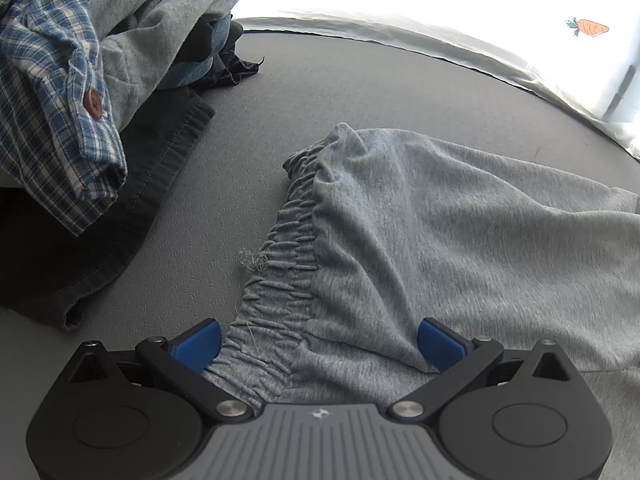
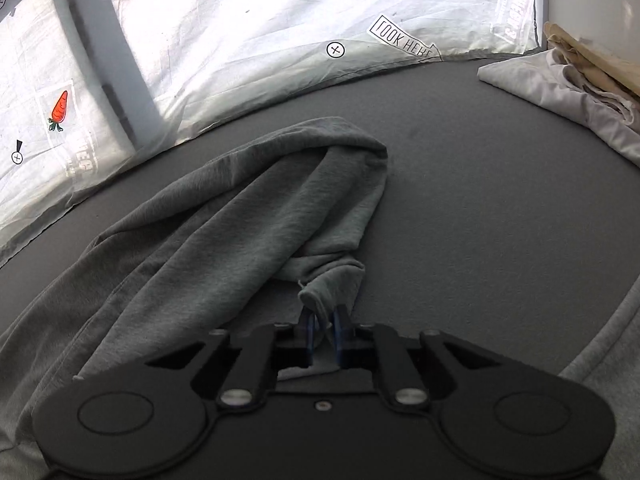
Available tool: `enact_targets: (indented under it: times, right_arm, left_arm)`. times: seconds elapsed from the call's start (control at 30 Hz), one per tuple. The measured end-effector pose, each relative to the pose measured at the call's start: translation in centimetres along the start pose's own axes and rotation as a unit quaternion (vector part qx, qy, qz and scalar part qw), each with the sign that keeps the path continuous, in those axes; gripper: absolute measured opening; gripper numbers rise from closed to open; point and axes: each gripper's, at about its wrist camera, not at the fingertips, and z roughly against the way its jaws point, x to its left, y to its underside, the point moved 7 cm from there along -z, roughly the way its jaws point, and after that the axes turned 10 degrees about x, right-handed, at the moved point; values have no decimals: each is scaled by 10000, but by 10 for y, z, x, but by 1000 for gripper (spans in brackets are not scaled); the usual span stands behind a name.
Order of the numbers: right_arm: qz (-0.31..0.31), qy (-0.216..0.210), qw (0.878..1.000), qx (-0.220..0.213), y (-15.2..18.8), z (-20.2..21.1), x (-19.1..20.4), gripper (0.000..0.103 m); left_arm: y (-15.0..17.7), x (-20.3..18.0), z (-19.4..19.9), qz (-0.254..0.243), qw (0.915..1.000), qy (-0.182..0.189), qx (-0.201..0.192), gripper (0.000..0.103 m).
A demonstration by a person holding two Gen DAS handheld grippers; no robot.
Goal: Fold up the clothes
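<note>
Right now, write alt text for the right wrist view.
The right gripper is shut on a bunched end of grey garment trailing across a dark grey table. Folded pale cloth lies far right.

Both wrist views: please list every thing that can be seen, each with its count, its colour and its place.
grey sweatpants: one, light grey, spread on the surface, elastic waistband toward the left claw, a leg end in the right claw
surface: one, dark grey, under all the clothes
pile of clothes: one, grey, blue and dark garments, far left in the left wrist view
plaid shirt: one, blue and white check with a brown button, on top of that pile
dark garment: one, black, under the pile
folded cloths: a few, pale grey and beige, far right in the right wrist view
printed sheet: one, white with carrot pictures, behind the surface
left claw: one, black with blue pads, open around the waistband
right claw: one, black, shut on the leg end
</note>
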Motion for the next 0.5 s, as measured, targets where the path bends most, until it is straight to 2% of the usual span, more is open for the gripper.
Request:
enact_targets:
  times: [0.1, 0.17, 0.27, 0.37, 0.5]
  right_arm:
    - [300, -97, 9994, -110, -13, 11, -4, 2]
    - [809, 216, 9957, -402, -30, 27, -11, 2]
    - [1228, 722, 9853, -947, -66, 60, -34, 2]
    - [1186, 1190, 9742, -1504, -107, 94, -72, 2]
    - [777, 1642, 9647, -1905, -140, 119, -123, 2]
  left_arm:
    - [-1, 1, 1, 48, 10000, -3, 72, 103]
    - [-1, 2, 5, 77, 9999, -7, 120, 101]
    - [0, -1, 27, 79, 9998, 14, -158, 100]
    - [3, -6, 54, 82, 9989, -13, -469, 100]
    - [16, -23, 81, 40, 9976, -11, -690, 100]
